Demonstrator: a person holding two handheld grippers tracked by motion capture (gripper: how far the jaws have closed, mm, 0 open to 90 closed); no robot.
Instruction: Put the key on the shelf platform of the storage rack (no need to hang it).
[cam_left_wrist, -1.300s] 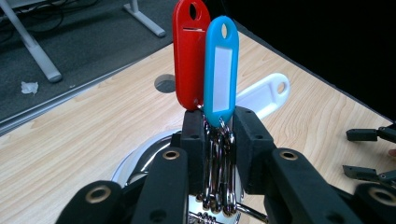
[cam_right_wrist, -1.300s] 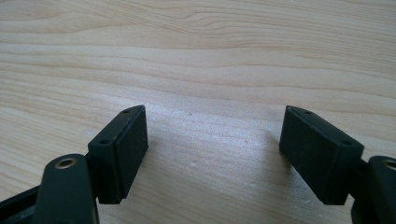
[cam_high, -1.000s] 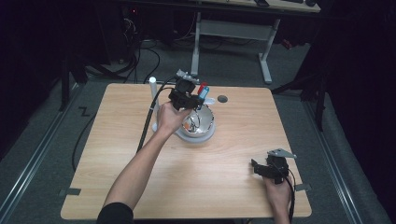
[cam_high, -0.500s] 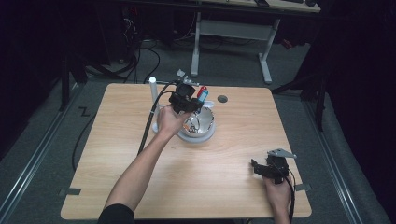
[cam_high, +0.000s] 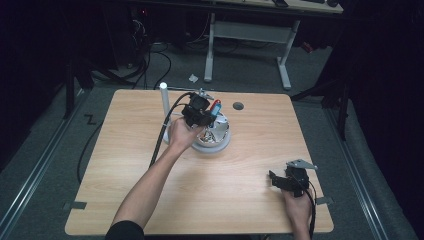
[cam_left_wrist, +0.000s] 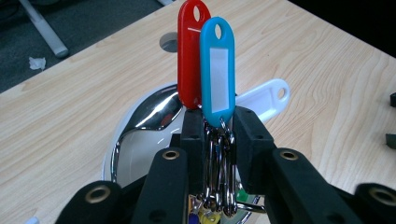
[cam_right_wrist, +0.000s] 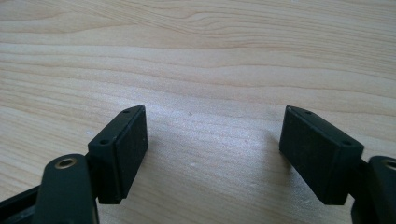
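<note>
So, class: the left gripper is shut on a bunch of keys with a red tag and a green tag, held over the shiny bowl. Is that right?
Not quite. In the left gripper view, the left gripper is shut on the bunch of keys over the shiny bowl, but the tags are red and blue, not green.

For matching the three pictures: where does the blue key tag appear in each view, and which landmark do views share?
High view: blue key tag sits centre-top, at the tip of the left hand-held gripper, above the bowl.
Left gripper view: blue key tag stands upright at centre, its rings between the jaws.
Right gripper view: bare wooden table lies ahead.
Shared landmark: the round table hole.
</note>
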